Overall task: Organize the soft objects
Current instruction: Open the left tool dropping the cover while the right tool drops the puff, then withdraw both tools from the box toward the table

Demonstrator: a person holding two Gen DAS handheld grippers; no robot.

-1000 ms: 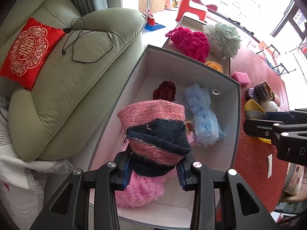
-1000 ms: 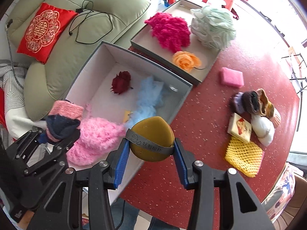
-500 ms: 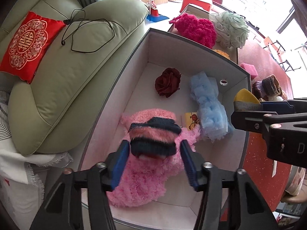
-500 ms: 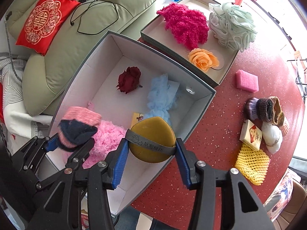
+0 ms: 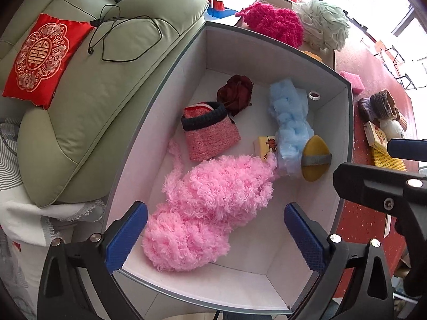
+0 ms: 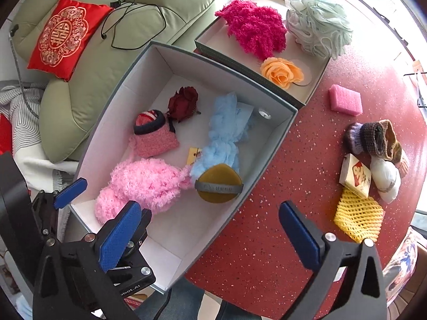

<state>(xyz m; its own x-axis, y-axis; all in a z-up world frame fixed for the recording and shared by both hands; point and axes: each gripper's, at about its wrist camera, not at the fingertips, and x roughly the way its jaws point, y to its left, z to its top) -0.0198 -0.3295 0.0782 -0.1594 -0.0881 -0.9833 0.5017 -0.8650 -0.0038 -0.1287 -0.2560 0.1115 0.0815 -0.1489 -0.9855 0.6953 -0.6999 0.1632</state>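
Blue pads, left gripper (image 5: 214, 233): ribbed rubber faces spread wide, jaws have just been opening, nothing gripped; fluffy pink bundle lies below the gap.
Blue pads, right gripper (image 6: 209, 233): same ribbed faces, jaws have just been opening, spread wide and empty, hanging over the box's near corner and the table.
Box (image 6: 277, 133): deep grey card, matte white inside, on the table's edge beside the sofa.
Pink bundle (image 5: 210, 208): shaggy chenille, two lumpy lobes, at the near end of the box floor.
Ochre pad (image 6: 217, 184): smooth, rounded, teardrop-like, grey strap across it; lies in the box against the right wall, touching the blue fluff.
Knit sock (image 5: 209, 130): folded, pink coarse knit with navy ribbed cuff; on the box floor near the left wall, just before the rose.
Blue fluff (image 5: 289, 122): pale, crinkly, elongated; a small printed card (image 5: 267, 145) tucked beside it.
Rose (image 6: 184, 104): dark red fabric, far end of box.
Tray (image 6: 316, 80): shallow, behind box; holds magenta shag (image 6: 253, 28), mint mesh pouf (image 6: 317, 24), orange fabric rose (image 6: 281, 72).
Table (image 6: 293, 213): red speckled, glossy; pink foam block (image 6: 345, 100), rolled knit socks (image 6: 376, 138), yellow foam net (image 6: 359, 217) well right of the box.
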